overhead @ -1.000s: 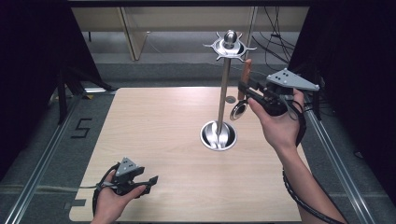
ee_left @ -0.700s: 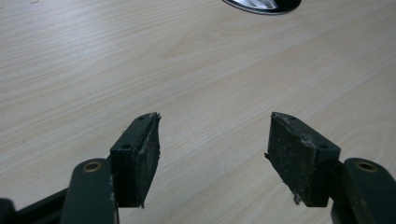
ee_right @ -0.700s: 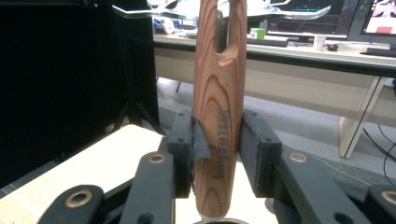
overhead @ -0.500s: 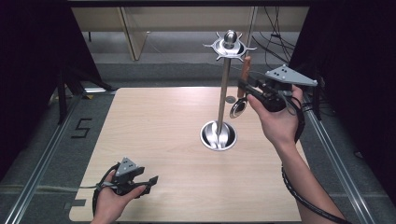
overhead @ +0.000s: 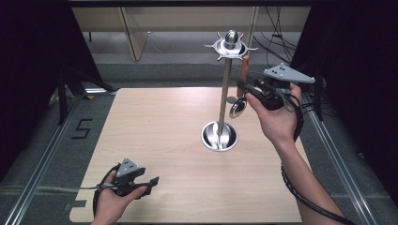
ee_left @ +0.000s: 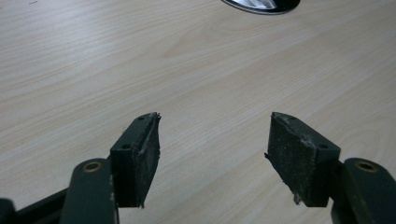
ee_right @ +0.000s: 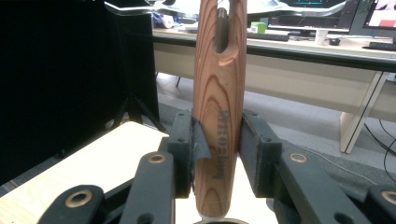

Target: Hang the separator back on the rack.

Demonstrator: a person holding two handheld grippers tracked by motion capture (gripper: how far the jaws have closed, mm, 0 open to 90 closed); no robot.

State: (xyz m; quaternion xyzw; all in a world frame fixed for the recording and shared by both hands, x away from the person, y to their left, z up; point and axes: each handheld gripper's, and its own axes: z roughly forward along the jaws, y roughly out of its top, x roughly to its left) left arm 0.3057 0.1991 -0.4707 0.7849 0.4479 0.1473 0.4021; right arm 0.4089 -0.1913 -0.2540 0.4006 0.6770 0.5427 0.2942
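The right gripper (overhead: 249,89), clamped on the wooden handle (ee_right: 219,107) of a spoon (overhead: 238,107) beside the rack (overhead: 225,84), should guide the handle's slot squarely onto a hook, while the left gripper (overhead: 149,183) rests wide and empty on the table (overhead: 159,122).

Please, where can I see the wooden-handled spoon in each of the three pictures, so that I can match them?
High view: the spoon hangs upright at upper right, beside the metal stand, held by the right claw.
Left gripper view: the spoon is not in it; the stand's shiny base sits at the top edge.
Right gripper view: its wooden handle stands upright in the centre, clamped between the jaws.
Shared landmark: the light wooden table.
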